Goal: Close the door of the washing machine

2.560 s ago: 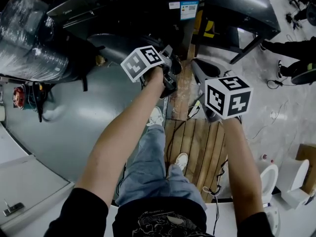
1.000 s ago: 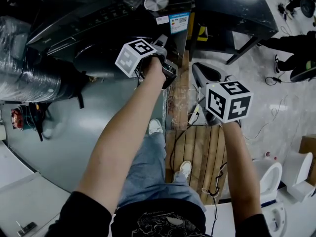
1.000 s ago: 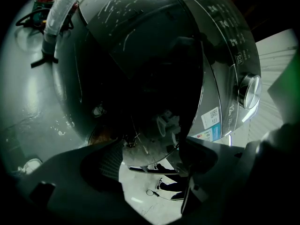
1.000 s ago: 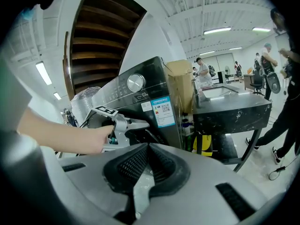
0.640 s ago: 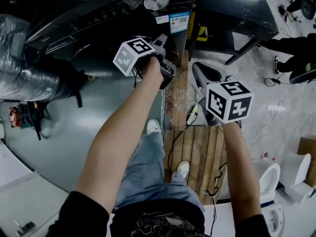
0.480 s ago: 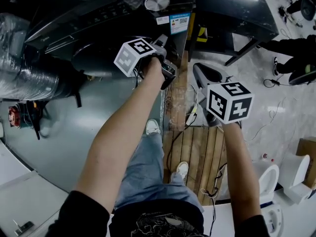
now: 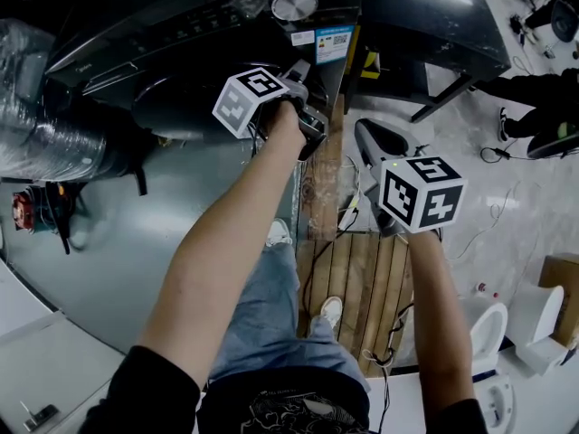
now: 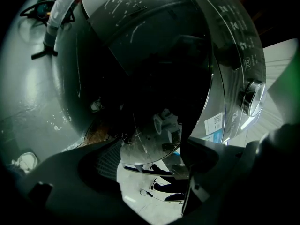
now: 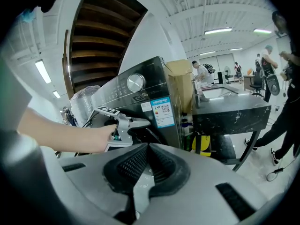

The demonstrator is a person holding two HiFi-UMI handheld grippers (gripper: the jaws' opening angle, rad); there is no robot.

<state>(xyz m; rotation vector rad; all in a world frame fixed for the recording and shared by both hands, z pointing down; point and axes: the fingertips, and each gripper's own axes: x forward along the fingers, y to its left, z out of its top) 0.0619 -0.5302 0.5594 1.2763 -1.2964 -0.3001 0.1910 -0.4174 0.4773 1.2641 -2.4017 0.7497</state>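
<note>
Our left arm stretches forward, the left gripper [image 7: 303, 80] spread just before the washing machine door [image 8: 140, 88], whose dark glass fills its view. Our right gripper [image 9: 147, 146], pressed together and empty, hangs to its right; only its view shows our left hand [image 9: 101, 137] side-on.

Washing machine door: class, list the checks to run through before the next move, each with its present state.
1. Left tool jaws apart, facing the dark round glass door: ok.
2. Left tool touching the door: cannot tell.
3. Door fully shut against the black washing machine: cannot tell.
4. Right tool shut, empty, held away from the door: ok.
5. Silver control dial clear of both tools: ok.
</note>
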